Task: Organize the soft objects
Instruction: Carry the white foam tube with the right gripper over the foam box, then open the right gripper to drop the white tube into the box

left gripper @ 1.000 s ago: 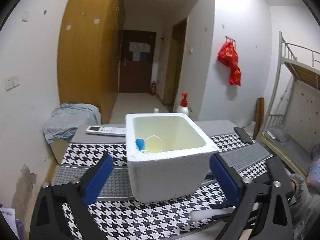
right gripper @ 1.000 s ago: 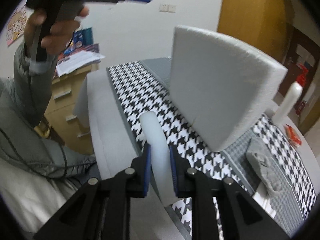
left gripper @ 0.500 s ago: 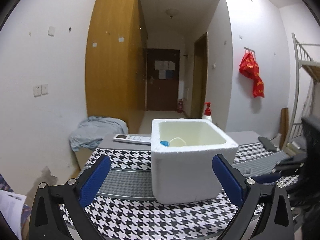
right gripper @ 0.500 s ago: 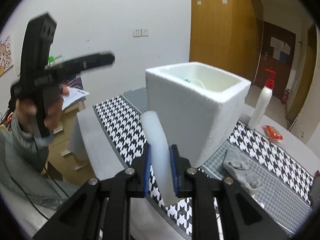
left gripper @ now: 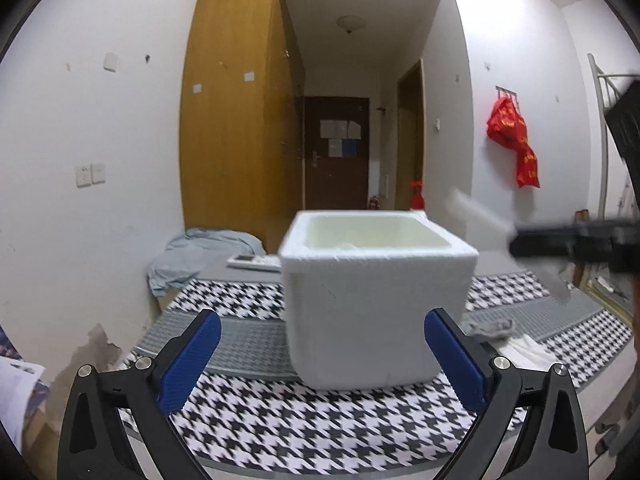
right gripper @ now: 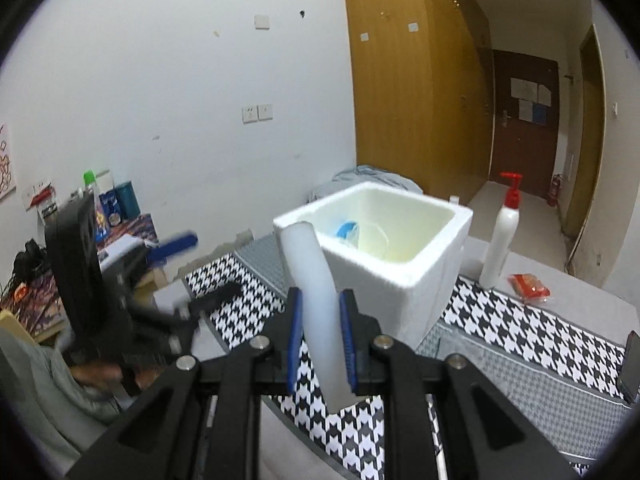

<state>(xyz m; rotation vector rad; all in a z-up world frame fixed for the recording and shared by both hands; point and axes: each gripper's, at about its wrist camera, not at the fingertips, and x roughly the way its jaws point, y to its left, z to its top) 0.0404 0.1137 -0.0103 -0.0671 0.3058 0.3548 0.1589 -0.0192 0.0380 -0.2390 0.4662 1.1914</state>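
Note:
A white foam box (left gripper: 376,300) stands open on the houndstooth cloth (left gripper: 280,424); it also shows in the right wrist view (right gripper: 400,264), with a blue item (right gripper: 346,229) inside. My right gripper (right gripper: 320,320) is shut on a white foam stick (right gripper: 316,280), held just before the box's near corner; it appears blurred at the right of the left wrist view (left gripper: 480,216). My left gripper (left gripper: 320,364) is open and empty in front of the box. A grey cloth (left gripper: 490,326) and a white cloth (left gripper: 524,350) lie right of the box.
A white pump bottle (right gripper: 502,236) and a red packet (right gripper: 528,286) sit behind the box. A remote (left gripper: 254,262) lies at the far edge, a blue-grey bundle (left gripper: 200,256) beyond. A phone (right gripper: 632,364) lies at the right edge. A cluttered desk (right gripper: 100,236) stands left.
My right gripper rose with the foam stick to box-rim height, so the box's inside now shows. My left gripper dropped lower and pulled back, staying open.

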